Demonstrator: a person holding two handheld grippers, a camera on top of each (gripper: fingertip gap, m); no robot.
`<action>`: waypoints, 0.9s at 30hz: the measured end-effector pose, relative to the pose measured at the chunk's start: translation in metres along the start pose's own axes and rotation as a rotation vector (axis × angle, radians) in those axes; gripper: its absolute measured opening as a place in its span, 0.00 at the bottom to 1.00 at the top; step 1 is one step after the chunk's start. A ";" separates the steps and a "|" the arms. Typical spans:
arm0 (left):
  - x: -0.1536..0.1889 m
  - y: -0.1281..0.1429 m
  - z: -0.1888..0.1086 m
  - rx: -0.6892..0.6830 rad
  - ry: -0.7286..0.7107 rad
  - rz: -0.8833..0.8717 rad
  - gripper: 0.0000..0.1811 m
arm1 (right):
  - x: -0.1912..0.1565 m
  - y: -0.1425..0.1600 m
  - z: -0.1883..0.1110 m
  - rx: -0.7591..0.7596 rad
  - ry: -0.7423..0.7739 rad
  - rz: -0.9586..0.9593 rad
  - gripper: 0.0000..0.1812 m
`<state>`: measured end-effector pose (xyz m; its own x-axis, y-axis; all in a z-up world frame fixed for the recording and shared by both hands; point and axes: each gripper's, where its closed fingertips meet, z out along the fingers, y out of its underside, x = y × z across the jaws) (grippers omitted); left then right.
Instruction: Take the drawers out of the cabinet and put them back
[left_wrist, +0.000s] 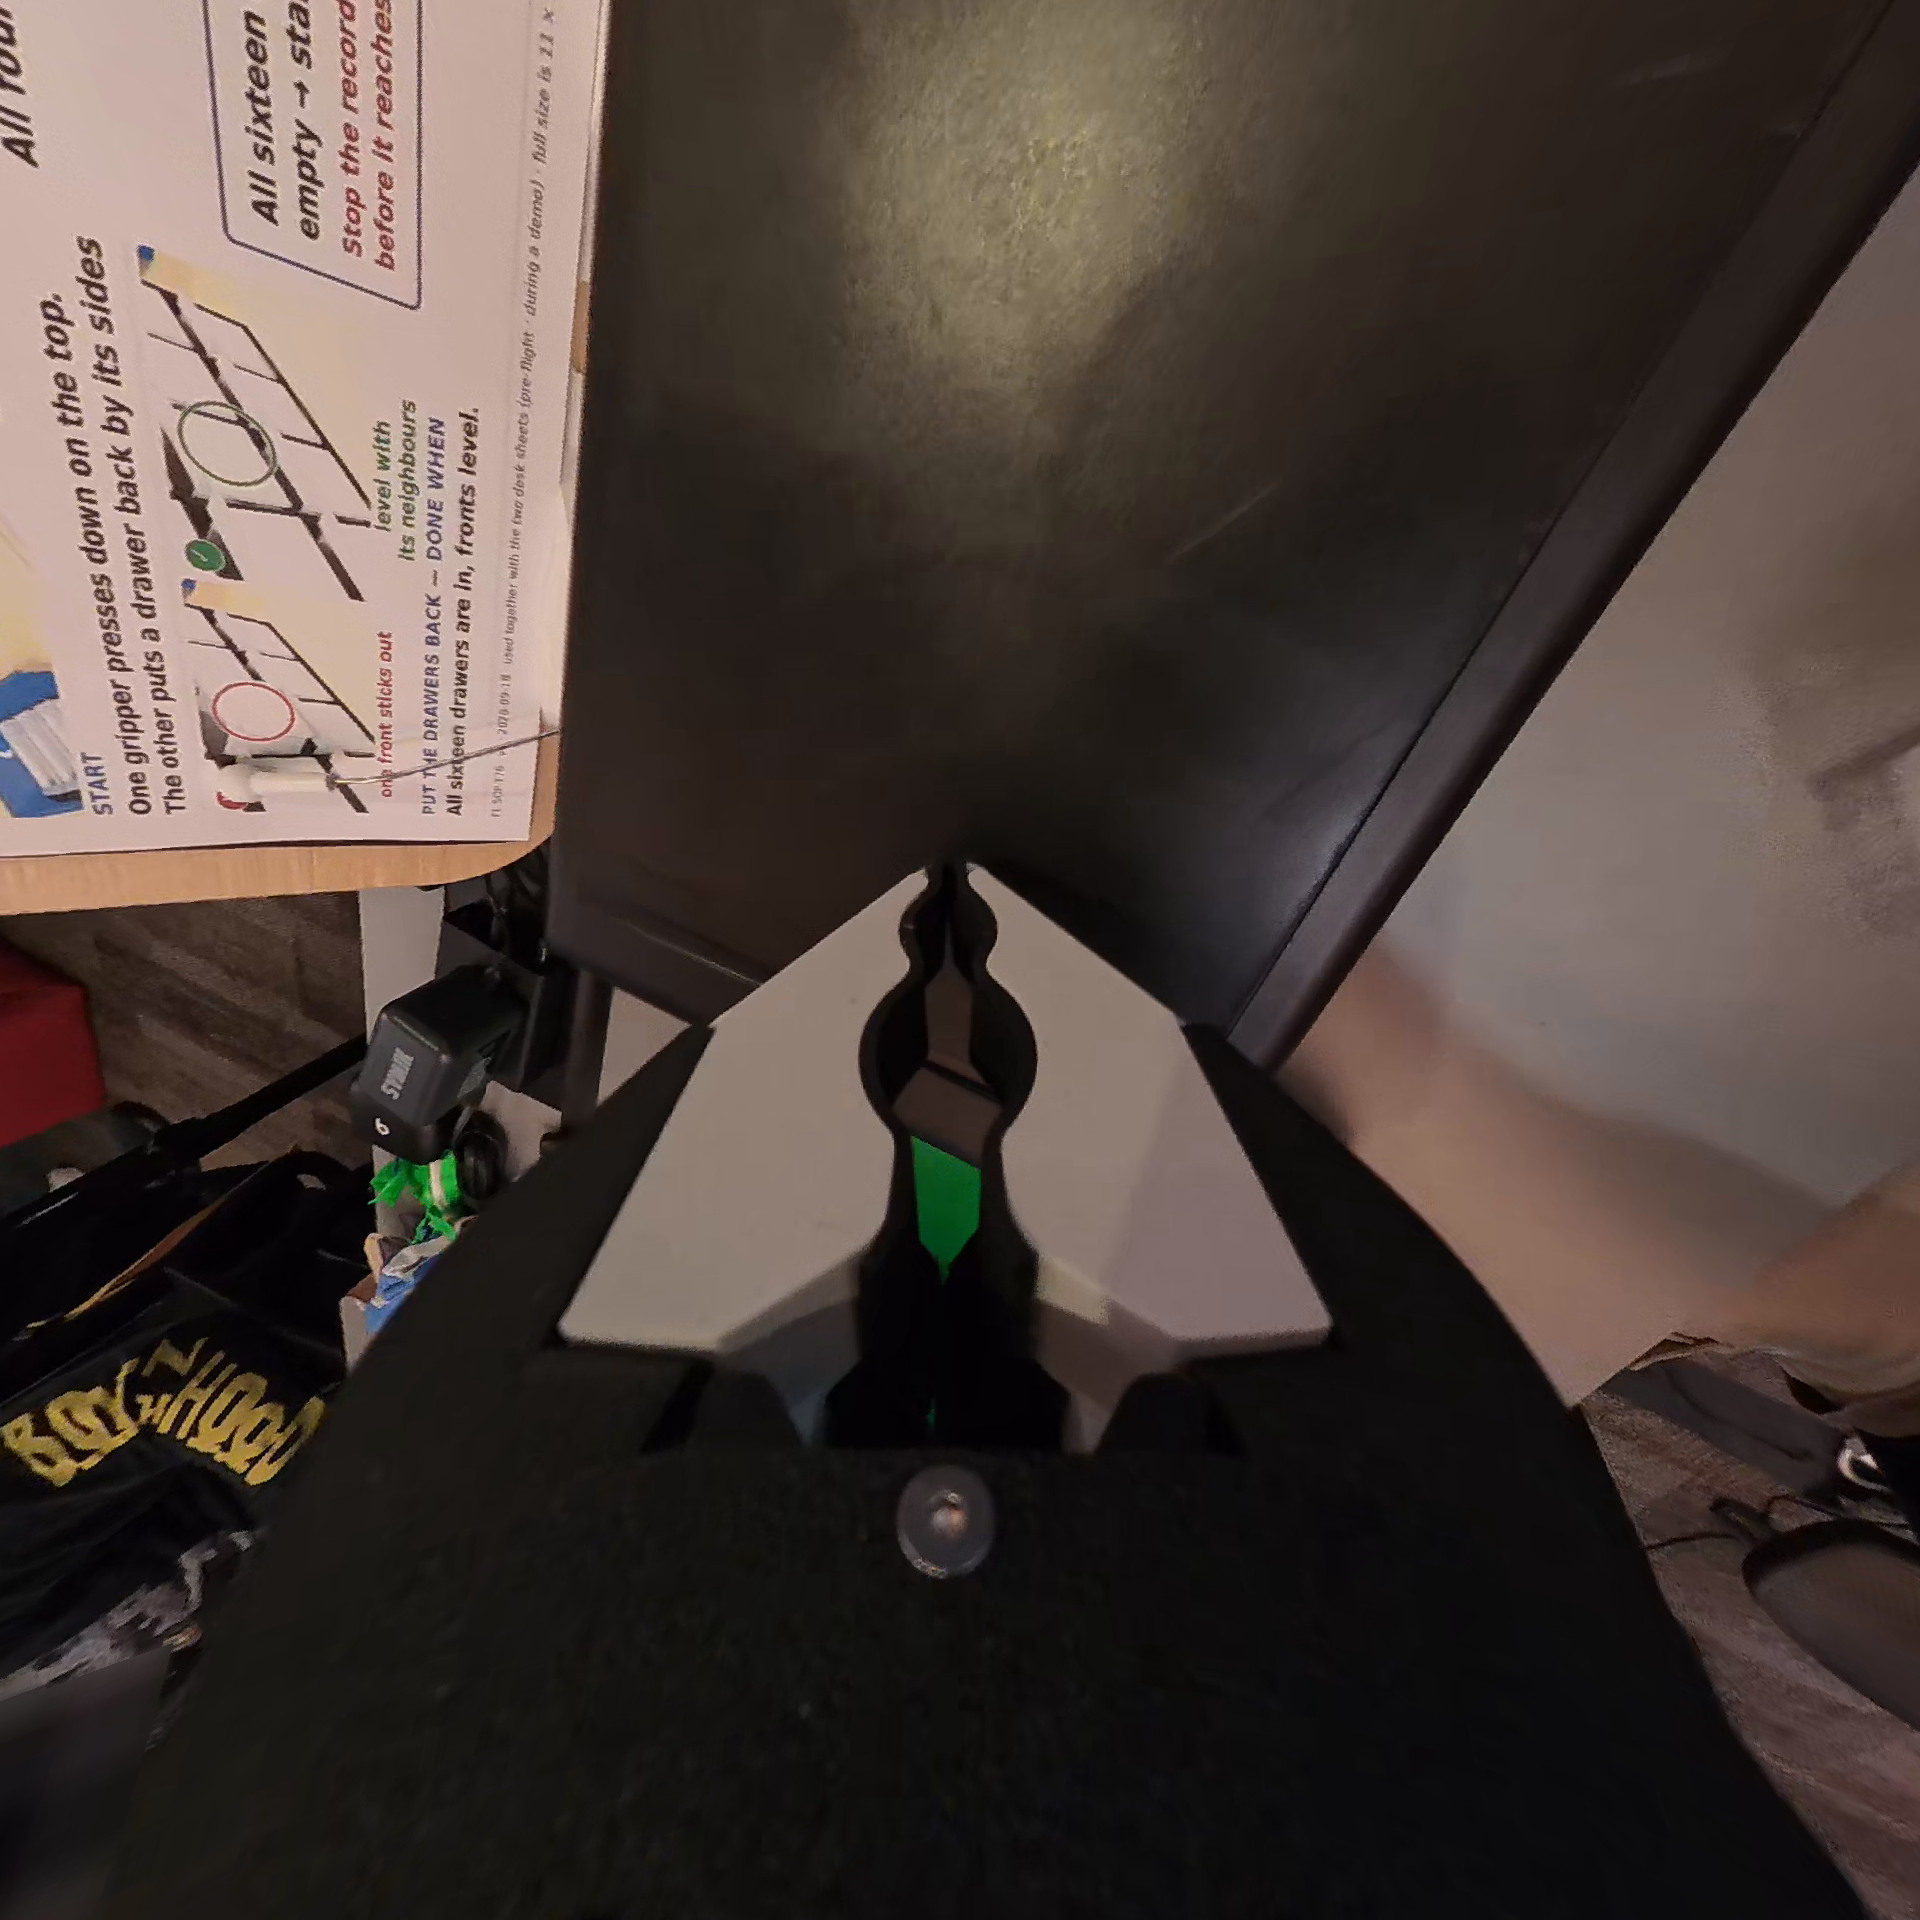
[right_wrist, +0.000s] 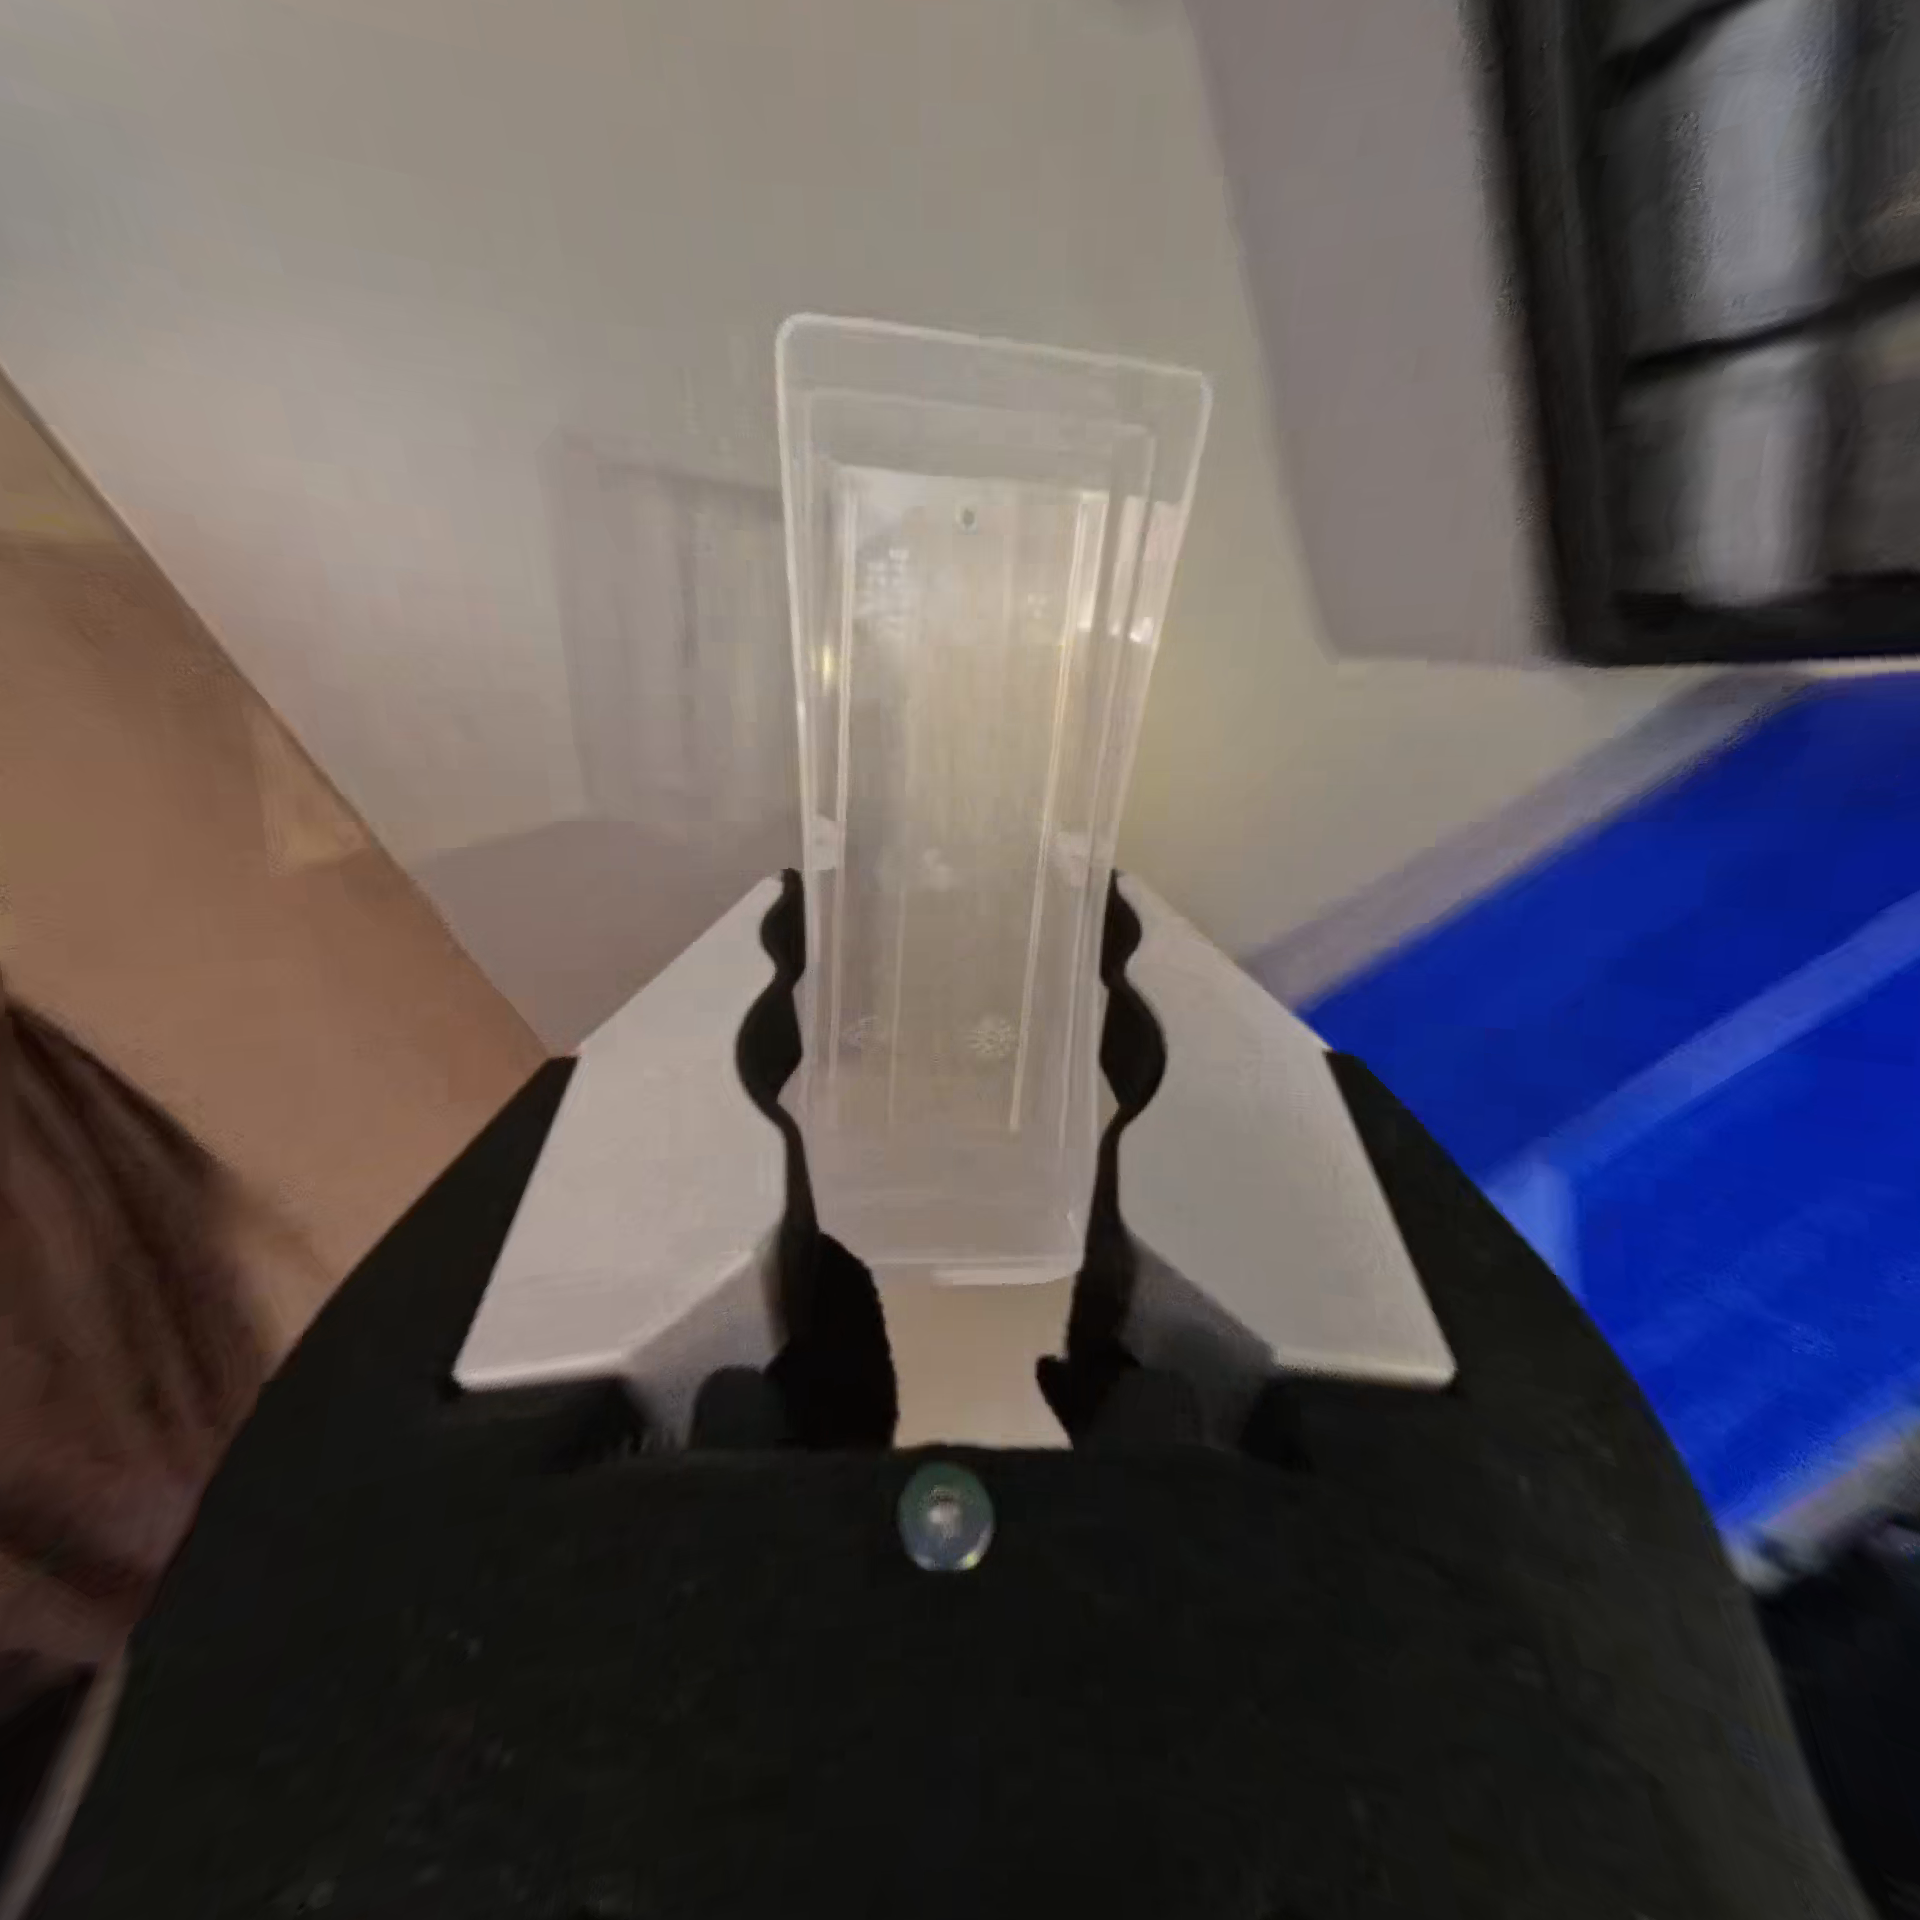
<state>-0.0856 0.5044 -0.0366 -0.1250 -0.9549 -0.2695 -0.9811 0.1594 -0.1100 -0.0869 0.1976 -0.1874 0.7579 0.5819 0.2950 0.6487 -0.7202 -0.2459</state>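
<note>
Now the right claw squeezes a clear plastic drawer by its sides. Left claw, pinched closed, presses the black cabinet top. Keep the drawer level.

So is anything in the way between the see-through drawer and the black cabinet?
Nothing visible. The right gripper holds the clear drawer by its sides over the white table. The cabinet sits up to the right, blurred, with only bare table showing between them.

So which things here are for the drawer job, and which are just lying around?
For the job:
- clear drawer, held by the right gripper
- black cabinet, with the shut left gripper at it

Just lying about:
- blue bin
- instruction sheet
- black clothing
</note>
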 end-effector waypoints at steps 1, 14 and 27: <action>0.000 0.000 0.000 -0.003 -0.004 0.004 0.00 | 0.023 0.011 -0.018 0.006 0.056 -0.035 0.31; 0.000 0.000 0.000 0.066 0.079 -0.058 0.00 | 0.247 0.125 0.019 -0.061 -0.039 -0.280 0.31; 0.001 0.000 0.000 0.027 0.103 -0.049 0.00 | 0.239 0.148 0.088 -0.181 -0.383 -0.394 0.33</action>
<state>-0.0853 0.5039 -0.0368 -0.0924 -0.9823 -0.1631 -0.9822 0.1169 -0.1470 0.1964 0.2637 -0.2346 0.4542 0.8903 -0.0313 0.8905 -0.4548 -0.0135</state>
